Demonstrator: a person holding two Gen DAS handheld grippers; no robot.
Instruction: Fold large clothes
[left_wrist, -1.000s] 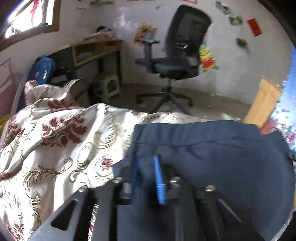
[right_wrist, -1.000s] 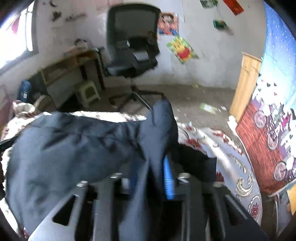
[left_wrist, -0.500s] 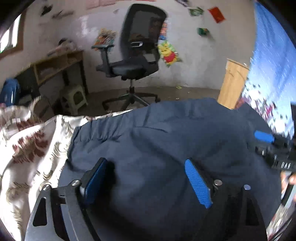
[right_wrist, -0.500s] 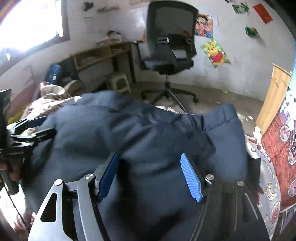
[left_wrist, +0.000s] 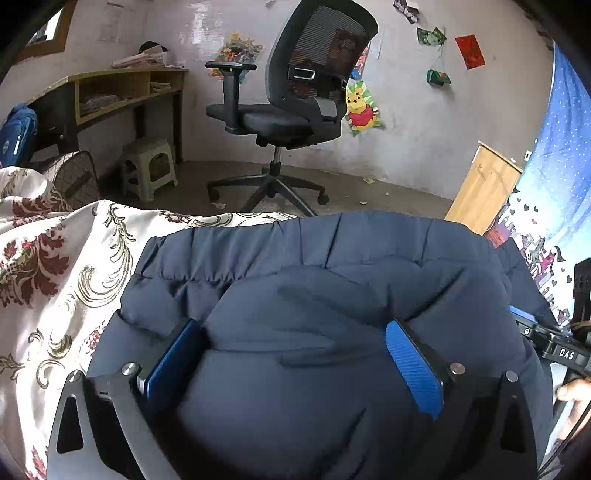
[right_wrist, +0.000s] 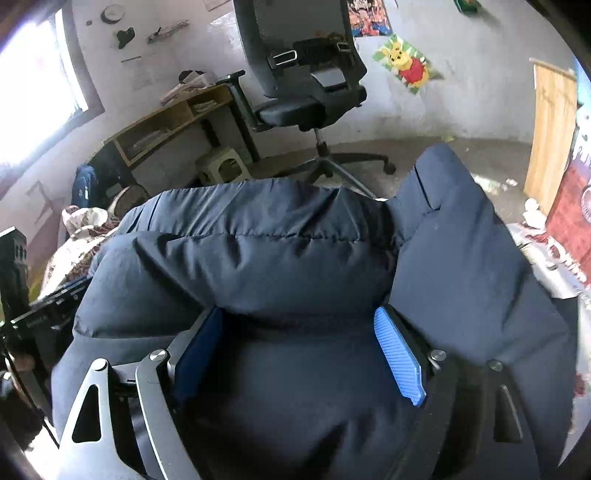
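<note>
- Bedroom clutter framed everything: an office chair (left_wrist: 299, 92) and a desk (left_wrist: 122, 92) stood at the far wall, and a floral bedspread (left_wrist: 55, 280) covered the bed on which the work lay.
- Left gripper (left_wrist: 291, 354) had its jaws spread wide; they had just been opening, and the navy jacket (left_wrist: 314, 295) bulged up between the blue pads (left_wrist: 413, 369) without being pinched.
- Right gripper (right_wrist: 299, 354) was likewise spread and had just been opening; jacket cloth filled the gap, yet its pads (right_wrist: 399, 358) clamped nothing that I could make out.
- Just past both tools the padded jacket lay in a thick heap on the bedspread, near the bed's far edge, one layer doubled over another.
- At the far right of that heap, in the right wrist view, a sleeve or side panel (right_wrist: 461, 229) humped up separately, not yet tucked flat.
- Off to the left, bare bedspread stretched away; to the right a person's hand (left_wrist: 572, 387) held the other tool's handle.
- Judging by the doubled layers and the released jaws, one fold looked laid down and let go.
- Left to do, by my reading: smooth the bulk, bring in the humped part, and fold again to a compact bundle.
</note>
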